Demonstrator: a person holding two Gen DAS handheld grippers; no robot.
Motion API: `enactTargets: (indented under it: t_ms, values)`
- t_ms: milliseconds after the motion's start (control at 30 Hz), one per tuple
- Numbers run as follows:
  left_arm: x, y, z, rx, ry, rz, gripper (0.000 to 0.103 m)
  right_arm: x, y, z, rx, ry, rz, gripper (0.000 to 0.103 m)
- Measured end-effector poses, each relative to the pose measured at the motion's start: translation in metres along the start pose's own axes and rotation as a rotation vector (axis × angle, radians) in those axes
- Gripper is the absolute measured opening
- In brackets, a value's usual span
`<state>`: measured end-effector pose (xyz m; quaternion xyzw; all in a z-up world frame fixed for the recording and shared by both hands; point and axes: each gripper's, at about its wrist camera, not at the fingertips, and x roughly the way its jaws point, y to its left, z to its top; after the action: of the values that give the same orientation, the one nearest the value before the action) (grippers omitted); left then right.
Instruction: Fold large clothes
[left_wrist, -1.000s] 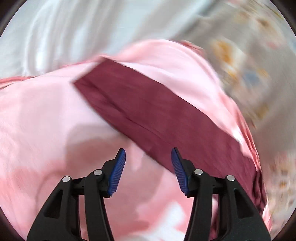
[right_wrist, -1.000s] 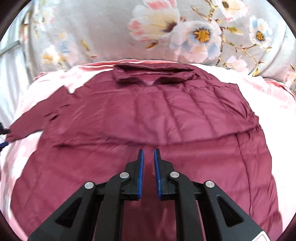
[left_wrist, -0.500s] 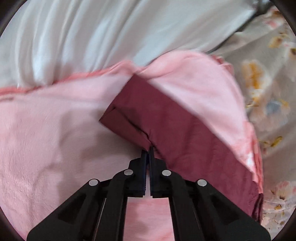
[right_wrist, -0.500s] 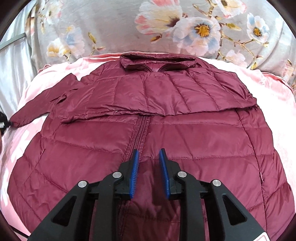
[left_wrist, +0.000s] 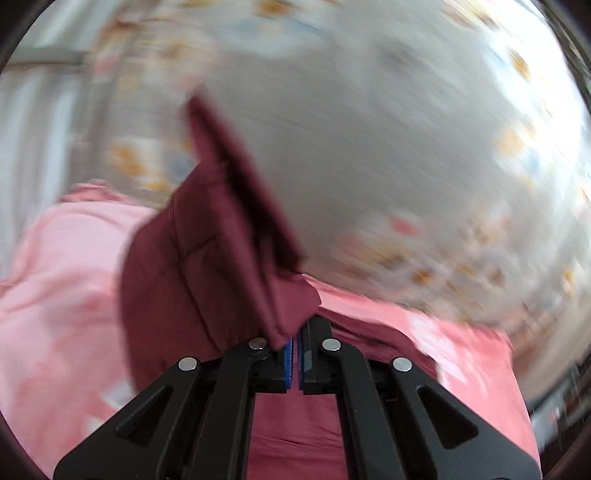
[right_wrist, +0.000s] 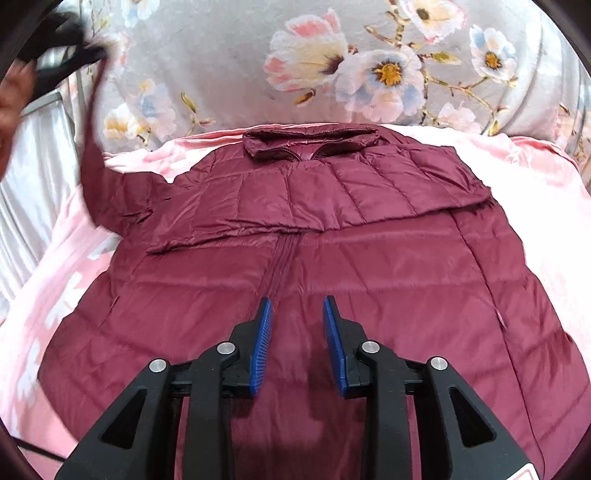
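A maroon puffer jacket (right_wrist: 332, 258) lies front up on a pink blanket (right_wrist: 55, 295), collar at the far side, its right sleeve folded across the chest. My left gripper (left_wrist: 294, 338) is shut on the cuff of the left sleeve (left_wrist: 207, 251) and holds it lifted off the bed. In the right wrist view the lifted sleeve (right_wrist: 92, 155) rises to the left gripper (right_wrist: 62, 22) at the top left. My right gripper (right_wrist: 297, 325) is open and empty above the jacket's lower front, near the zipper.
A grey floral quilt (right_wrist: 369, 66) is bunched along the far side of the bed. White sheet (right_wrist: 33, 206) hangs at the left edge. The left wrist view is motion-blurred.
My left gripper closed on the sleeve cuff and lifted it up and over toward the jacket. My right gripper opened wider above the jacket's front.
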<state>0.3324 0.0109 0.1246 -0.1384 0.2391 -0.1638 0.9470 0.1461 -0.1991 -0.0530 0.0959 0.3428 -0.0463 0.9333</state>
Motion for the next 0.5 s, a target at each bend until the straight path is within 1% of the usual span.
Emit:
enactTargets:
  t_ms: [33, 100, 200, 267, 300, 333, 367, 400, 433, 500]
  values:
    - [0.01, -0.025, -0.011, 0.022, 0.029, -0.027, 0.0, -0.003, -0.003, -0.002, 0.004, 0.0, 0.0, 0.035]
    - [0.034, -0.062, -0.038, 0.054, 0.093, -0.057, 0.0, -0.011, -0.012, -0.01, 0.022, 0.005, -0.005, 0.036]
    - [0.069, -0.095, -0.079, 0.069, 0.202, -0.077, 0.001, -0.016, -0.029, -0.018, 0.052, 0.024, -0.008, 0.036]
    - [0.085, -0.103, -0.103, 0.061, 0.251, -0.08, 0.003, -0.018, -0.038, -0.021, 0.075, 0.034, -0.002, 0.038]
    - [0.094, -0.106, -0.117, 0.056, 0.279, -0.076, 0.011, -0.019, -0.041, -0.021, 0.081, 0.034, -0.001, 0.04]
    - [0.101, -0.111, -0.125, 0.049, 0.295, -0.077, 0.025, -0.02, -0.043, -0.021, 0.085, 0.032, -0.001, 0.043]
    - [0.101, -0.11, -0.133, 0.038, 0.307, -0.079, 0.034, -0.021, -0.045, -0.021, 0.086, 0.029, -0.002, 0.045]
    - [0.099, -0.104, -0.138, 0.022, 0.31, -0.084, 0.053, -0.021, -0.046, -0.02, 0.083, 0.028, -0.005, 0.045]
    - [0.094, -0.097, -0.142, -0.004, 0.302, -0.092, 0.058, -0.02, -0.047, -0.017, 0.071, 0.024, -0.014, 0.046]
    - [0.082, -0.082, -0.142, -0.028, 0.28, -0.101, 0.059, -0.02, -0.049, -0.01, 0.056, 0.008, -0.025, 0.046]
